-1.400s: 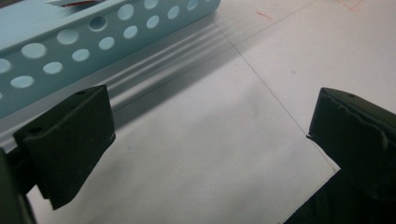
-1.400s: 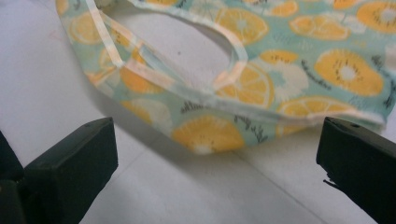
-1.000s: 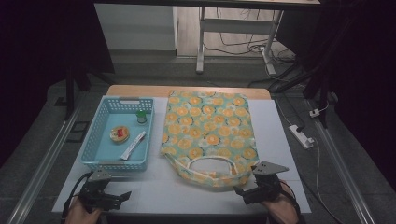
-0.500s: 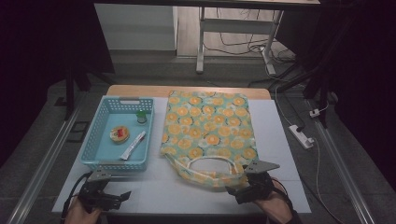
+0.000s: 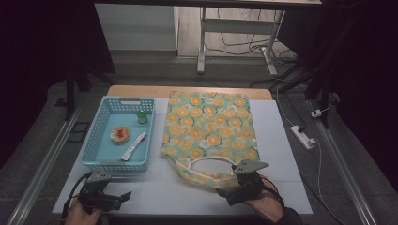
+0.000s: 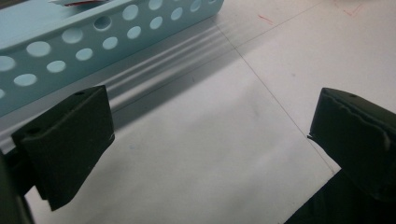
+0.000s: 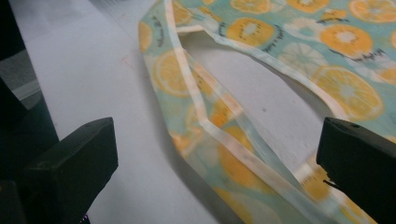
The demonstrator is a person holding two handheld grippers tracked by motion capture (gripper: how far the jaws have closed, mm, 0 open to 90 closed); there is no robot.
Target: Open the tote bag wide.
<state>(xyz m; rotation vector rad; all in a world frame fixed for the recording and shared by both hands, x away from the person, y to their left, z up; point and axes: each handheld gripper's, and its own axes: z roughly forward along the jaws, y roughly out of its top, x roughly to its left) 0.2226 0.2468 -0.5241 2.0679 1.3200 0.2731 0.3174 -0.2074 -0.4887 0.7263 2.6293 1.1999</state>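
White table [image 5: 281, 140] in dark room, fruit-print bag [image 5: 209, 126] lying flat, right gripper [image 5: 230, 190] spread over its handle, perhaps touching, left gripper [image 5: 123, 197] spread, blue basket [image 5: 96, 164] near.

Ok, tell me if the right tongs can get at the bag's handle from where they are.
Probably yes. The right tongs stand open right at the near edge of the fruit-print bag, and the handle lies flat on the table between the jaws with nothing over it.
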